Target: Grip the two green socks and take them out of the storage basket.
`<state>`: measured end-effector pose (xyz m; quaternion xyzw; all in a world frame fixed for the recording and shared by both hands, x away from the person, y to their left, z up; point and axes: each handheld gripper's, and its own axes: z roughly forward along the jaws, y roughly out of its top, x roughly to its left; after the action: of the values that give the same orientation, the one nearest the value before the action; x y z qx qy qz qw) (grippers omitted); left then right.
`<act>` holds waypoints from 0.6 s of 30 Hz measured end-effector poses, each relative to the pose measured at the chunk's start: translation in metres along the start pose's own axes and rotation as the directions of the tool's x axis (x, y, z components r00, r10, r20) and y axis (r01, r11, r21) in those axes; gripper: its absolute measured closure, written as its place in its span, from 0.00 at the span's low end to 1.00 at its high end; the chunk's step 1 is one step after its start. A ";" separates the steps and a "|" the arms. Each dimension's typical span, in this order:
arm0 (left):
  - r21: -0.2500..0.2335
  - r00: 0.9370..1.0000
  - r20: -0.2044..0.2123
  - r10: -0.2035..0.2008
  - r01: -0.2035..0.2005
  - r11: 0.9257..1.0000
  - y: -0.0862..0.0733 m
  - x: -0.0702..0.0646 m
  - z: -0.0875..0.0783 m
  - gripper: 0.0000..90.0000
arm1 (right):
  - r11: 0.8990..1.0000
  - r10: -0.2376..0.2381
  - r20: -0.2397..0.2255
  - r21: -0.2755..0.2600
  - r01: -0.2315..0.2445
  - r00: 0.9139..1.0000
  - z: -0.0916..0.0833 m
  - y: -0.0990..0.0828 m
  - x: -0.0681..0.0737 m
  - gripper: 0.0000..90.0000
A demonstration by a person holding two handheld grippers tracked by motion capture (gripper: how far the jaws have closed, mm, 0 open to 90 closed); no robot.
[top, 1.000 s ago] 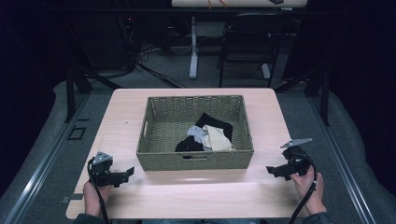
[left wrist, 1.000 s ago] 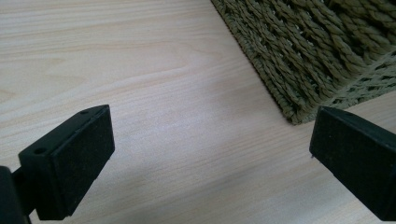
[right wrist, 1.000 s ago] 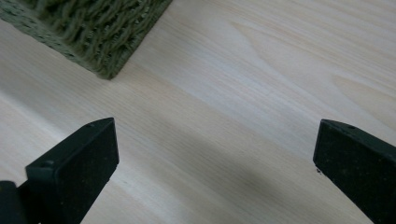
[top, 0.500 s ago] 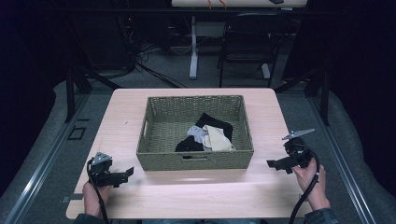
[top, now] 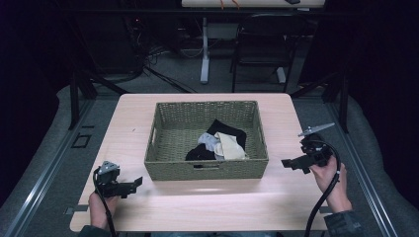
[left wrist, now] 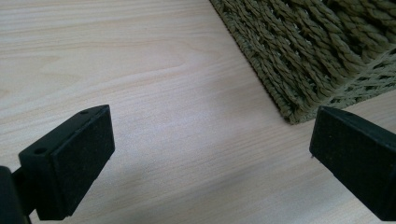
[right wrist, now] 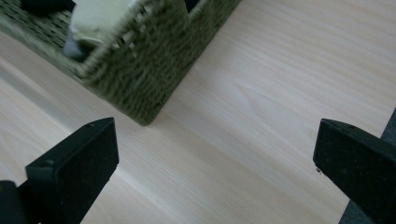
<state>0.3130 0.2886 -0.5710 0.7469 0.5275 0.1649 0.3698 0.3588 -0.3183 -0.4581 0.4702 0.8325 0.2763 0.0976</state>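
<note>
High view has the olive woven rectangular basket [top: 207,140] mid-bench, long axis left to right, with a heap of black, grey and cream clothes [top: 217,146] in its right half. My right claw [top: 290,163] hangs off the basket's right end, jaws wide apart and empty, nearer the clothes. My left claw [top: 133,183] sits by the front-left corner, also agape. How many garments there are, I cannot tell.
</note>
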 end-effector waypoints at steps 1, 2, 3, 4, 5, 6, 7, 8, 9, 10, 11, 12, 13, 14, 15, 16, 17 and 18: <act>-0.005 1.000 0.002 0.001 -0.001 1.000 0.000 -0.001 0.001 0.00 | 1.000 -0.009 -0.010 -0.007 0.009 1.000 -0.004 0.008 0.003 0.00; -0.005 1.000 0.002 0.001 -0.001 1.000 0.000 -0.001 0.001 0.00 | 1.000 -0.009 -0.010 -0.007 0.009 1.000 -0.004 0.008 0.003 0.00; -0.005 1.000 0.003 0.003 -0.003 1.000 0.000 -0.001 0.002 0.00 | 1.000 -0.024 -0.007 -0.006 0.024 1.000 -0.009 0.017 0.007 0.00; -0.005 1.000 0.003 0.003 -0.003 1.000 0.000 -0.001 0.002 0.00 | 1.000 -0.024 -0.007 -0.006 0.024 1.000 -0.009 0.017 0.007 0.00; -0.004 1.000 0.006 0.004 -0.004 1.000 0.000 -0.001 0.002 0.00 | 0.999 -0.037 -0.014 -0.009 0.037 0.999 -0.013 0.027 0.010 0.00; -0.005 1.000 0.007 0.002 -0.002 1.000 0.000 -0.001 0.001 0.00 | 0.999 -0.041 -0.022 -0.017 0.040 0.999 -0.015 0.032 0.012 0.00; -0.004 1.000 0.006 0.002 -0.002 1.000 0.000 -0.001 0.001 0.00 | 0.999 -0.050 -0.020 -0.011 0.050 0.999 -0.016 0.037 0.014 0.00; -0.004 1.000 0.006 0.002 -0.002 1.000 0.000 -0.001 0.001 0.00 | 0.998 -0.057 -0.025 -0.011 0.057 0.998 -0.017 0.041 0.015 0.00; -0.004 1.000 0.009 -0.004 0.004 1.000 0.000 0.000 0.001 0.00 | 0.998 -0.064 -0.026 -0.010 0.064 0.998 -0.018 0.046 0.018 0.00; -0.004 1.000 0.009 -0.004 0.004 1.000 0.000 0.000 0.001 0.00 | 0.998 -0.064 -0.026 -0.010 0.064 0.998 -0.018 0.046 0.018 0.00; -0.005 1.000 0.010 -0.004 0.004 1.000 0.000 0.000 0.001 0.00 | 0.997 -0.072 -0.032 0.004 0.072 0.997 -0.019 0.056 0.022 0.00; -0.005 1.000 0.010 -0.004 0.004 1.000 0.000 0.000 0.001 0.00 | 0.997 -0.072 -0.032 0.004 0.072 0.997 -0.019 0.056 0.022 0.00; -0.018 1.000 0.018 0.000 0.000 1.000 0.000 0.000 0.001 0.00 | 0.996 -0.087 -0.043 0.008 0.088 0.995 -0.018 0.066 0.026 0.00; -0.018 1.000 0.018 0.000 0.000 1.000 0.000 0.000 0.001 0.00 | 0.996 -0.087 -0.043 0.008 0.088 0.995 -0.018 0.066 0.026 0.00; -0.025 1.000 0.022 -0.002 0.002 1.000 0.000 0.000 0.001 0.00 | 0.995 -0.097 -0.055 0.016 0.098 0.994 -0.017 0.076 0.031 0.00; -0.025 1.000 0.022 -0.002 0.002 1.000 0.000 0.000 0.001 0.00 | 0.995 -0.097 -0.055 0.016 0.098 0.994 -0.017 0.076 0.031 0.00; -0.025 1.000 0.026 -0.001 0.002 1.000 0.000 0.000 0.001 0.00 | 0.992 -0.125 -0.056 0.022 0.127 0.991 -0.015 0.085 0.037 0.00; -0.024 1.000 0.026 0.000 0.001 1.000 0.000 0.000 0.001 0.00 | 0.991 -0.127 -0.061 0.024 0.129 0.990 -0.013 0.090 0.040 0.00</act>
<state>0.3137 0.2877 -0.5719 0.7442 0.5209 0.1614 0.3857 0.3970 -0.2531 -0.3937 0.4088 0.8673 0.2716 0.0837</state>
